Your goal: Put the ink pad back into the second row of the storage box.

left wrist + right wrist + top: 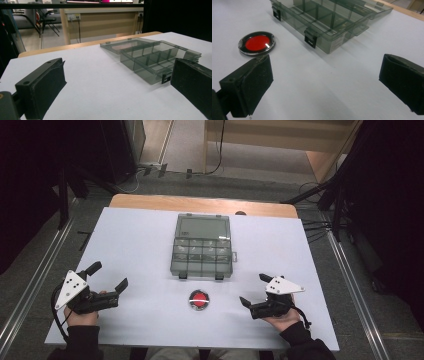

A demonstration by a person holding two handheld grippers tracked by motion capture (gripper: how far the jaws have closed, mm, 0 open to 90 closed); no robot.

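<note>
No text, brand or number can be read; a pale label on the organizer box front wall is too blurred to read.

You have a smoky grey, see-through compartment box with black latches. Just in front of it lies a round red disc ringed in black and silver. Both sit on a plain white table cover, with a tan wooden edge behind the box.
</note>
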